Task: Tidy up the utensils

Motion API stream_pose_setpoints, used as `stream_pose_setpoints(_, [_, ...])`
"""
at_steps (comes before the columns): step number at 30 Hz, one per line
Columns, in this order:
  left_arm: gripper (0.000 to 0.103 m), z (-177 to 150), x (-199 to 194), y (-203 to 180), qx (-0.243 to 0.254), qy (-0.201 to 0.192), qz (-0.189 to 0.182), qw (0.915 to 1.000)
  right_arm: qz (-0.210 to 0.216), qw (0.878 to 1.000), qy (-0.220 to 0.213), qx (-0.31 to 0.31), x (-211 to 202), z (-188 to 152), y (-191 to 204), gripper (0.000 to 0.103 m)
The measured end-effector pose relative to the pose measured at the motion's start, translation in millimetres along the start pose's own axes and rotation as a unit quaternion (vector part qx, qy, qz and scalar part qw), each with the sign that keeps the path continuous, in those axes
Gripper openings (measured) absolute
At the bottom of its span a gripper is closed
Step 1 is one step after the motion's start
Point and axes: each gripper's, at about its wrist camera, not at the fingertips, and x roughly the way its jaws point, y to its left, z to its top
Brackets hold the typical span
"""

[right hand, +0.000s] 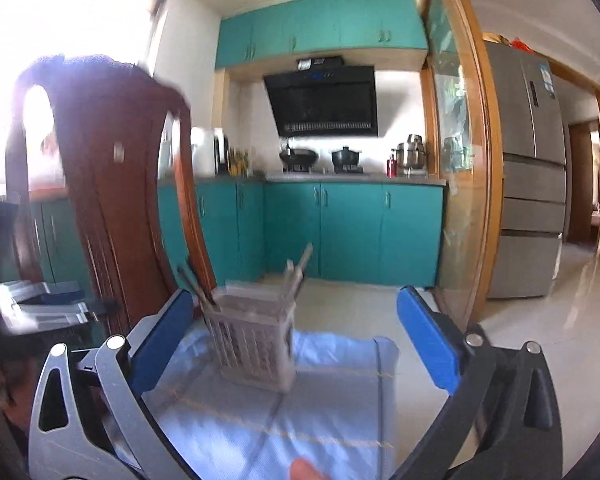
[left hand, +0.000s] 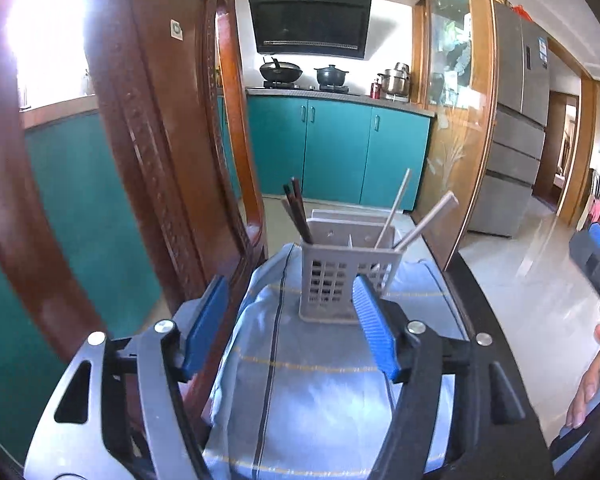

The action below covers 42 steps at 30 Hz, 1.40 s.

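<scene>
The right wrist view is smeared with motion blur, so the utensil caddy (right hand: 252, 344) there shows only as a pale slotted box leaning to the left, and what stands in it is hard to make out. The left wrist view is sharp: the same grey caddy (left hand: 342, 280) stands upright on a light blue cloth (left hand: 300, 380) spread over the bench (left hand: 484, 312), near its far end. Dark chopsticks (left hand: 296, 210) lean out of its left compartment and pale chopsticks (left hand: 396, 204) out of the right one; the lower ends of both are hidden inside the slotted walls.

The left gripper (left hand: 290, 320) has its jaws wide apart with nothing between them; its right pad overlaps the caddy's near right corner in the picture, and whether it touches cannot be told. The right gripper (right hand: 296, 348) also stands wide open and empty, the caddy framed between its pads and beyond them.

Only the left view shows the right gripper from outside, cut off at the right edge, with the fingers (left hand: 584, 392) of the hand (left hand: 590, 376) that holds it. Only the right view shows the top of the wooden chair back (right hand: 112, 184) at left, and a blurred grey shape at the far left edge that cannot be identified. A fingertip is cut off at that view's bottom edge.
</scene>
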Motion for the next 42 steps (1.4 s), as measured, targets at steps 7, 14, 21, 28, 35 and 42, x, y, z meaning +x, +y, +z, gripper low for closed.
stream_pose_setpoints(7, [0.091, -22, -30, -9, 0.018, -0.019, 0.006, 0.9996, -0.006, 1.0, 0.016, -0.003, -20, -15, 0, 0.1])
stream_pose_setpoints(14, [0.099, -29, -51, -20, 0.048, -0.039, 0.008, 0.9981, -0.015, 0.999, 0.032, -0.002, -23, -24, -1, 0.1])
stream_pose_setpoints(21, [0.099, -32, -56, -27, 0.06, -0.04, 0.003, 0.9974, 0.0, 1.0, 0.014, -0.019, -34, -23, 8, 0.1])
stream_pose_setpoints(28, [0.099, -34, -55, -28, 0.058, -0.037, 0.003, 0.9977, 0.0, 1.0, 0.009, -0.023, -38, -21, 9, 0.1])
stream_pose_setpoints(35, [0.099, -35, -55, -27, 0.057, -0.036, 0.006, 0.9977, 0.006, 1.0, 0.007, -0.016, -41, -19, 8, 0.1])
stream_pose_setpoints(42, [0.099, -36, -56, -30, 0.061, -0.038, 0.003, 0.9974, 0.006, 1.0, 0.006, -0.016, -42, -19, 8, 0.1])
